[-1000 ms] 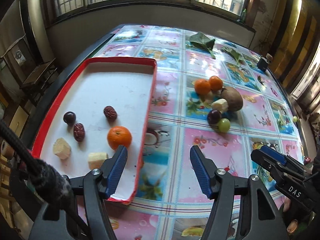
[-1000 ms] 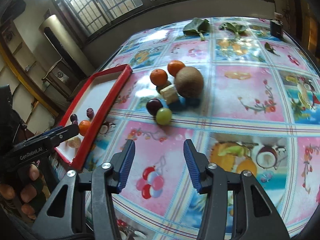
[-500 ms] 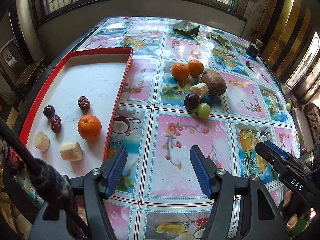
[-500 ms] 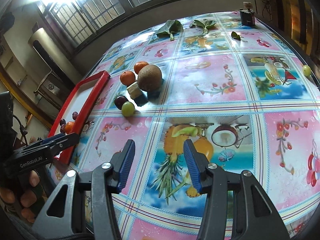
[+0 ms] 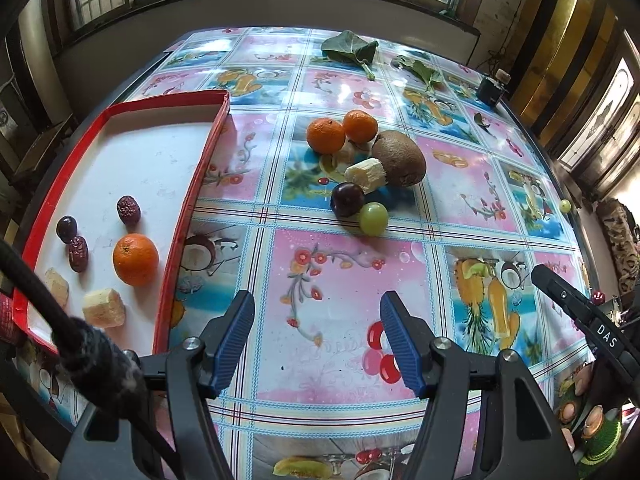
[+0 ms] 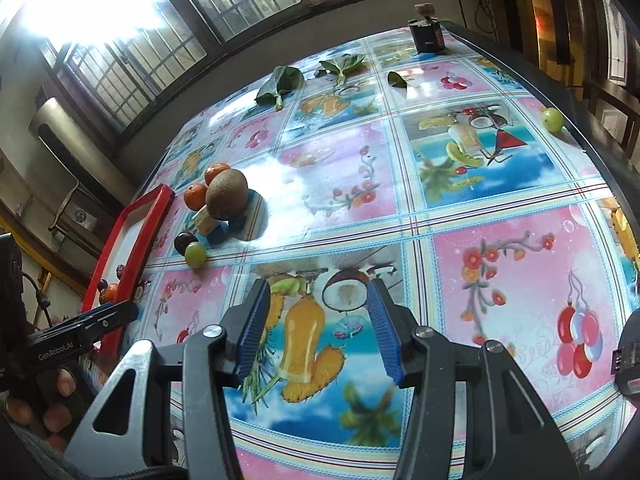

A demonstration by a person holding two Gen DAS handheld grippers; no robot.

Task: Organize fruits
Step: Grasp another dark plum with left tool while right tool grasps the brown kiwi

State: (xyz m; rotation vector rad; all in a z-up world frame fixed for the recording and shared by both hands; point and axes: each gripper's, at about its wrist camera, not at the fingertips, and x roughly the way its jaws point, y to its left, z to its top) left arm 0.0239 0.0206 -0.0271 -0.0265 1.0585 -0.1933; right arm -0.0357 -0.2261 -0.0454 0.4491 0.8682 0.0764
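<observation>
A red-rimmed white tray (image 5: 188, 184) at the left holds an orange (image 5: 135, 259), dates, a dark plum and pale fruit chunks. On the table is a cluster: two oranges (image 5: 326, 135), a kiwi (image 5: 399, 158), a pale chunk (image 5: 366, 175), a dark plum (image 5: 347, 199) and a green grape (image 5: 373, 219). The cluster also shows in the right wrist view (image 6: 226, 193). A lone green grape (image 6: 552, 119) lies near the far right edge. My left gripper (image 5: 318, 338) is open and empty, short of the cluster. My right gripper (image 6: 318, 322) is open and empty over the tablecloth.
Green leaves (image 5: 350, 50) lie at the far end of the table. A small dark jar (image 6: 426, 32) stands at the far right corner. A small red berry (image 5: 598, 297) sits at the right edge. The table carries a glossy fruit-print cloth.
My left gripper has moved right, away from the tray toward the table's middle. My right gripper has swung right, so the fruit cluster sits farther to its left.
</observation>
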